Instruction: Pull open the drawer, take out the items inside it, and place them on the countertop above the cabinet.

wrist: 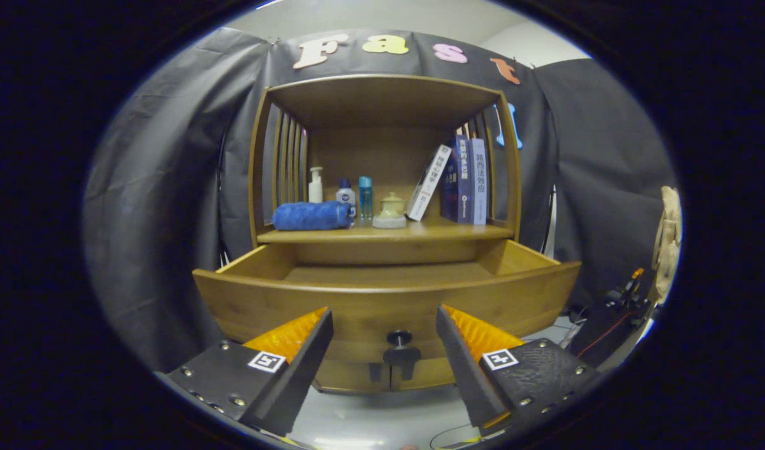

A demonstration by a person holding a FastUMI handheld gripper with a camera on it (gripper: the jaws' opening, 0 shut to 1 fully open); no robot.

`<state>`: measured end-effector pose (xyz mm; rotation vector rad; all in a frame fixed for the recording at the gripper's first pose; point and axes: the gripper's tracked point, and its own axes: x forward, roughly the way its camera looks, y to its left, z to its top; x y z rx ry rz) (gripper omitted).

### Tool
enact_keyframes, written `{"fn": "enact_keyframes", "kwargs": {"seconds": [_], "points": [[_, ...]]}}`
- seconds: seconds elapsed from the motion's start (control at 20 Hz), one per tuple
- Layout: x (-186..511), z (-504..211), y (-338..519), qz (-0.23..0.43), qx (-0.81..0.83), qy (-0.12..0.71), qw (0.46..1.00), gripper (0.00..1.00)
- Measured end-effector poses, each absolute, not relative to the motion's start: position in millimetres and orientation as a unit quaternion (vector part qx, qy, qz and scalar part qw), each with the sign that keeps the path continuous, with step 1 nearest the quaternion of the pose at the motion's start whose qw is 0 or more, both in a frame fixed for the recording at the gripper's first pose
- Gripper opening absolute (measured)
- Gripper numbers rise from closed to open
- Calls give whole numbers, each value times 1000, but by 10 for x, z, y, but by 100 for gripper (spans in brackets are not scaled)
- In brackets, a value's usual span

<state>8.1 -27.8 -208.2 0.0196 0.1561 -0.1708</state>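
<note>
Gripper [382,325] level, jaws apart (empty), facing open drawer [382,300]

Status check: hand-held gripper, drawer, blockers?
Hand-held gripper open, holding nothing. Drawer pulled out, knob between the fingers. Visible drawer floor bare. Nothing blocking.
</note>
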Motion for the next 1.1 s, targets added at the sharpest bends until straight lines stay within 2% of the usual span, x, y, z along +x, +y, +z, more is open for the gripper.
{"fn": "enact_keyframes", "kwargs": {"seconds": [0.5,0.65,1.1], "points": [[466,-2549,-348,-75,8,108,991,99],[517,-2490,-350,-76,-1,75,994,99],[905,-2447,-419,-68,1,69,995,99]]}}
